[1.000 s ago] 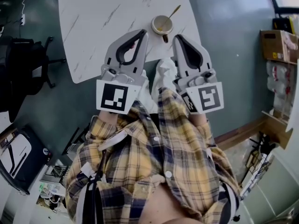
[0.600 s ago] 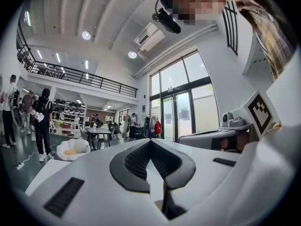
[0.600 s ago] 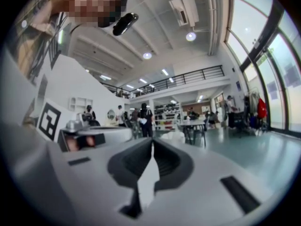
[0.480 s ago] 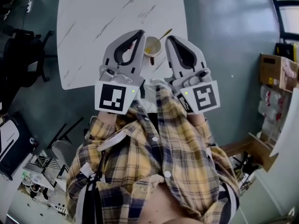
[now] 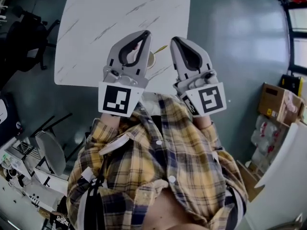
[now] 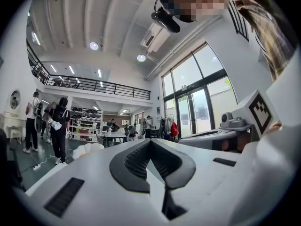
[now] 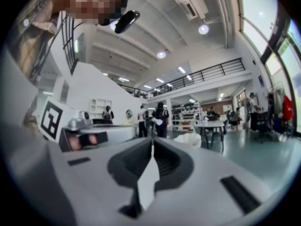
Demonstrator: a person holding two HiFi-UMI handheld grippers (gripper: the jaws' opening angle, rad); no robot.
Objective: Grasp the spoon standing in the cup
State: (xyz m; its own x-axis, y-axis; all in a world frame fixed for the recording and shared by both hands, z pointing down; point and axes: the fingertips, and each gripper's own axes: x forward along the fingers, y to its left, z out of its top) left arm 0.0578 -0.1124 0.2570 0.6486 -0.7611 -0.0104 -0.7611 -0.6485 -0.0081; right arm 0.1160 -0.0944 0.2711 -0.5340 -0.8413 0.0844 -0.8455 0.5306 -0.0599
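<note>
Currently I am holding the left gripper (image 5: pixel 143 33) and right gripper (image 5: pixel 175 40) level, both closed and empty: approach step. The spoon (image 5: pixel 160 48) is standing in the cup (image 5: pixel 151 60), seemingly half hidden behind the left gripper, on the table (image 5: pixel 110 18). Next: opening one gripper around the handle.

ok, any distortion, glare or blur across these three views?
Head view: sharp, soft even light, no hard shadows on the table. Left gripper view: heavy fisheye, dark corners, windows blown bright. Right gripper view: same fisheye and dark corners, ceiling lamp flares, near foreground soft.
</note>
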